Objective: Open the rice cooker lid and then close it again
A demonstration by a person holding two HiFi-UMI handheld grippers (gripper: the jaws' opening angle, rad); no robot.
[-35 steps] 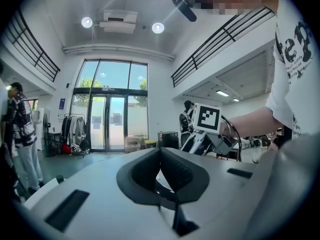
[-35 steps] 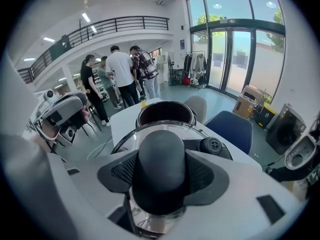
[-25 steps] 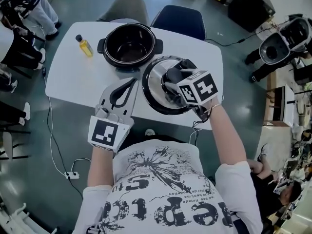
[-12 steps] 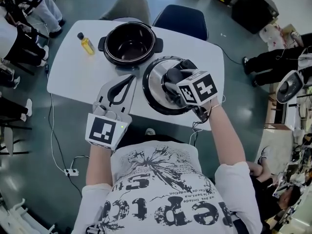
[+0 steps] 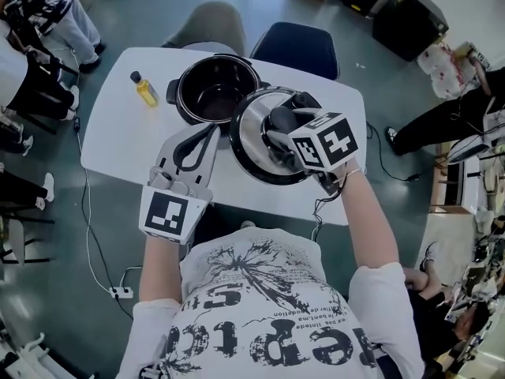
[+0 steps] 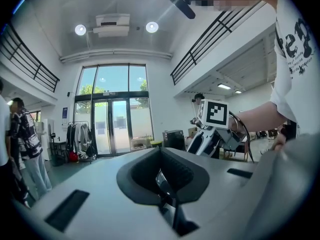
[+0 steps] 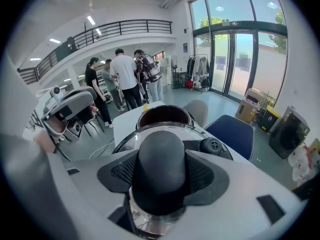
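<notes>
So, your right gripper is clamped on the black knob of the rice cooker lid. In the right gripper view the two pads hug the knob from either side, so that's a solid grasp.

The lid is a round disc, so it has no real long axis. What you can read is its facing: the shiny knob side points up and back toward you, and the gripper comes down on it at a slant. Its steam vent sits on the far right side of the disc, toward the blue chair. From the head view the lid's far-left edge overlaps the near-right rim of the open rice cooker pot, while the rest of it hangs over the white table. Whether it's touching the pot rim I can't tell.

Your left gripper is clenched on nothing. In its own view the pads meet with no gap. It sits over the table just left of the lid, pointing away from you toward the pot.

A little yellow bottle stands upright left of the pot, apart from it.
</notes>
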